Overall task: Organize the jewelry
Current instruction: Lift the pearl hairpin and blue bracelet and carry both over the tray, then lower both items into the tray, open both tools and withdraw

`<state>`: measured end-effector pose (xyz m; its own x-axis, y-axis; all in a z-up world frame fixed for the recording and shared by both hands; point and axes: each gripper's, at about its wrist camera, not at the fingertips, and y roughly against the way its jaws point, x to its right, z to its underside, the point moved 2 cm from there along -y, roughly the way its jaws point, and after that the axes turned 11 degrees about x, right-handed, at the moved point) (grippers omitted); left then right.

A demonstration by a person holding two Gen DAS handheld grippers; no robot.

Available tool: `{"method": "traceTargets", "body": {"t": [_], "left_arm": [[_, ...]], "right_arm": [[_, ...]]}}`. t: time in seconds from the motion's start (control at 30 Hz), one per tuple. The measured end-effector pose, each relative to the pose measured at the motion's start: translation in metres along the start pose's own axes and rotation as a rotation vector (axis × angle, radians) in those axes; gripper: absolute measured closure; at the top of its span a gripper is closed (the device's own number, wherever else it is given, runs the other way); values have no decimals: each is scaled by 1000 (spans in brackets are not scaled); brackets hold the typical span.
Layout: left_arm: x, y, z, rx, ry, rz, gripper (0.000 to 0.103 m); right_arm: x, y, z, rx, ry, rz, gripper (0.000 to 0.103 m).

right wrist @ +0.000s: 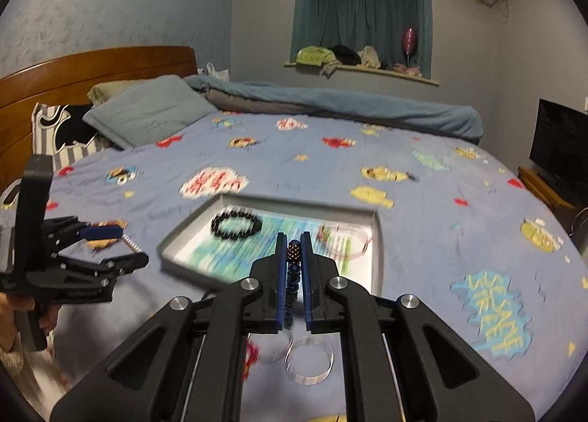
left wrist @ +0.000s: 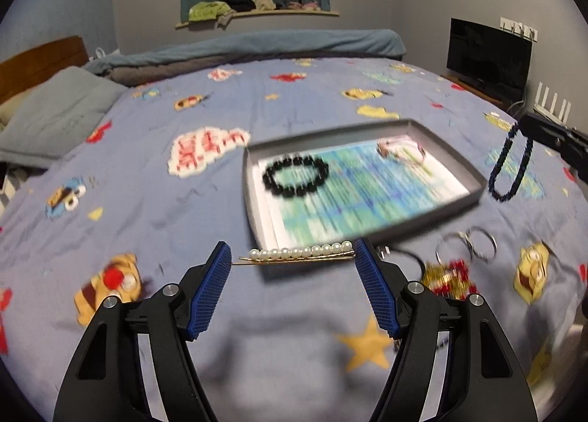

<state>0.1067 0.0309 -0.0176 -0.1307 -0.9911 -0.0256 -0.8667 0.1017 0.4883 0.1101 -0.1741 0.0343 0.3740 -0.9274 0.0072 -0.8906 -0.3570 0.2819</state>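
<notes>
A grey tray (left wrist: 455,150) lies on the blue patterned bedspread, lined with printed paper. A black bead bracelet (left wrist: 296,176) and a pink bracelet (left wrist: 402,148) lie in it. My left gripper (left wrist: 293,255) is shut on a pearl hair clip (left wrist: 299,252), gripped end to end just before the tray's near edge. My right gripper (right wrist: 294,238) is shut on a dark blue bead bracelet (right wrist: 293,277), which hangs above the tray's near side (right wrist: 172,242). In the left wrist view that bracelet (left wrist: 511,165) dangles from the right gripper at the tray's right.
Clear bangles (left wrist: 466,244) and a red and gold piece (left wrist: 448,277) lie on the bedspread right of the left gripper. A clear bangle (right wrist: 310,361) shows under the right gripper. Pillows (right wrist: 147,113), a folded duvet and a wooden headboard are at the far side. A TV (left wrist: 488,58) stands right.
</notes>
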Motion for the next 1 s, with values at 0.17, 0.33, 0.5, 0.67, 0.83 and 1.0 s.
{"method": "traceTargets", "body": {"t": [0.17,0.33,0.5,0.67,0.83,1.0], "left_arm": [[-1,-24,-24,9,8,-13,33],[4,-63,-31,-31,12,-18,33],[13,-96,-19,-89,1,-3,33],[15,-117,-6,-147,8,21,33],[17,-133,3,-191,18,37,33],[20,-138,4,-204,37,71,32]], "right_arm": [[12,-37,-17,15,-25,33,96],[22,-67,-10,-1,-73,35,96],[28,-92,15,-69,-79,17,96],[42,-113,41,-155,-106,16,96],[58,-124,56,-205,-113,57,96],[62,-136,71,-266,-97,83,96]]}}
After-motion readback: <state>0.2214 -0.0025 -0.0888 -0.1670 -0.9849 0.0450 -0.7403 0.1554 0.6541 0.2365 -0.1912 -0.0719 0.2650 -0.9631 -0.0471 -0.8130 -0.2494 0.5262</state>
